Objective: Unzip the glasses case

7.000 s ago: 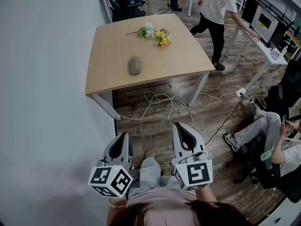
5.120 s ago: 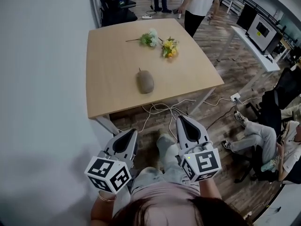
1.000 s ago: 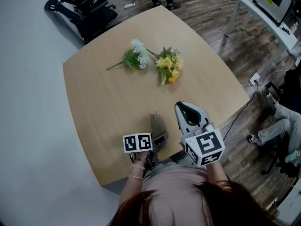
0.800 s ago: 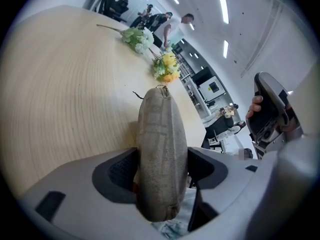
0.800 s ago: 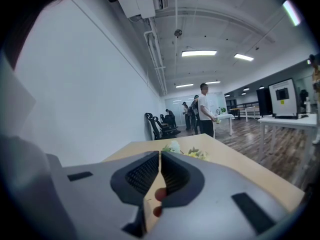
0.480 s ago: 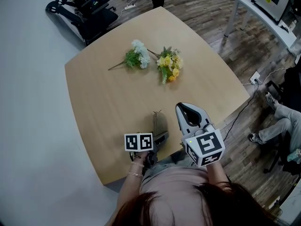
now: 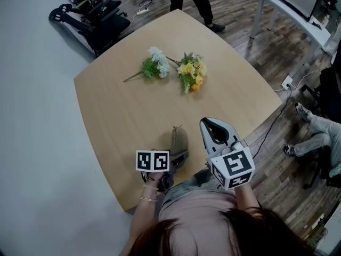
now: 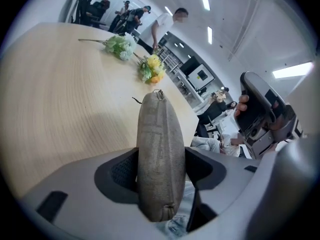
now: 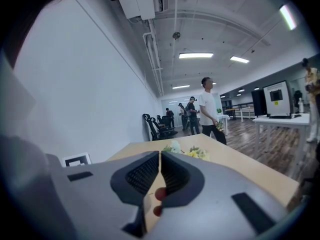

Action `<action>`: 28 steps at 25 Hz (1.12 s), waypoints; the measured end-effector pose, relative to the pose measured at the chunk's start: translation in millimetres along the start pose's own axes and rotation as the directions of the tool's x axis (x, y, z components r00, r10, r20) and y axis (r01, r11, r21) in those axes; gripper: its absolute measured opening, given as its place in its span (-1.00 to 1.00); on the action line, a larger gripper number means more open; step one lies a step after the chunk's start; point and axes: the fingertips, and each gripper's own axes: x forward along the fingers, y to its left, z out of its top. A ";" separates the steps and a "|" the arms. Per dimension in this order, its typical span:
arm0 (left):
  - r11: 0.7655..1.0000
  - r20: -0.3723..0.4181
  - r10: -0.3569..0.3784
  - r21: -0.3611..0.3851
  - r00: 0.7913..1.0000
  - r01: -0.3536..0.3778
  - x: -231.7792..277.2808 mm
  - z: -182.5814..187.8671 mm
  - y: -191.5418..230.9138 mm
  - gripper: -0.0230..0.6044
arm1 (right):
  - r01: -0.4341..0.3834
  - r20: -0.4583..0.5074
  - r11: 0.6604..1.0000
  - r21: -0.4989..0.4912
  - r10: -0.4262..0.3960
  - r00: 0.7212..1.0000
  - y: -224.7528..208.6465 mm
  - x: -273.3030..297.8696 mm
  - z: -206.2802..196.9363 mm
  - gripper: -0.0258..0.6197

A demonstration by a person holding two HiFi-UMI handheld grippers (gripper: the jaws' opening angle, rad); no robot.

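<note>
Fingers [image 8: 121,170] of the left gripper [image 8: 161,156] clamp the near end of the case [image 8: 159,129] at the table [image 7: 117,111] edge. Its long axis runs straight away from them, zip pull [image 8: 158,92] at the far tip. The right gripper [image 7: 212,124], jaws together and empty, hovers just right of the case. Flowers [image 7: 184,71] lie well beyond.

I see the grey glasses case [image 7: 179,139] lying near the front edge of the bench [image 7: 117,105], its near end at my left gripper [image 7: 179,157], whose marker cube [image 7: 153,160] sits just left of it. My right gripper [image 7: 214,125] hangs just right of the case, over the bench edge. Farther back, 2 bunches of flowers lie side by side, a white bunch [image 7: 155,63] and a yellow bunch [image 7: 191,71].
</note>
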 end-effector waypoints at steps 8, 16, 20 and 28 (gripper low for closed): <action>0.997 -0.022 -0.007 0.071 1.000 0.008 -40.1 4.8 -21.1 -0.04 | -0.012 0.000 0.999 0.036 0.012 1.000 12.2 -6.3 -3.6 -0.87; 0.990 -0.052 0.038 0.138 0.998 -0.031 -59.0 -1.9 -31.2 -0.05 | -0.023 -0.015 0.997 0.069 0.024 1.000 16.0 -8.4 -10.7 -0.87; 0.984 -0.038 0.033 0.179 0.999 -0.026 -70.3 2.1 -44.3 -0.06 | -0.037 -0.028 0.997 0.066 0.039 0.999 16.5 -7.8 -14.6 -0.87; 0.954 -0.042 0.073 0.293 0.996 -0.058 -99.1 11.8 -58.9 -0.06 | -0.053 -0.039 0.997 0.052 0.055 0.998 16.3 -0.7 -18.0 -0.87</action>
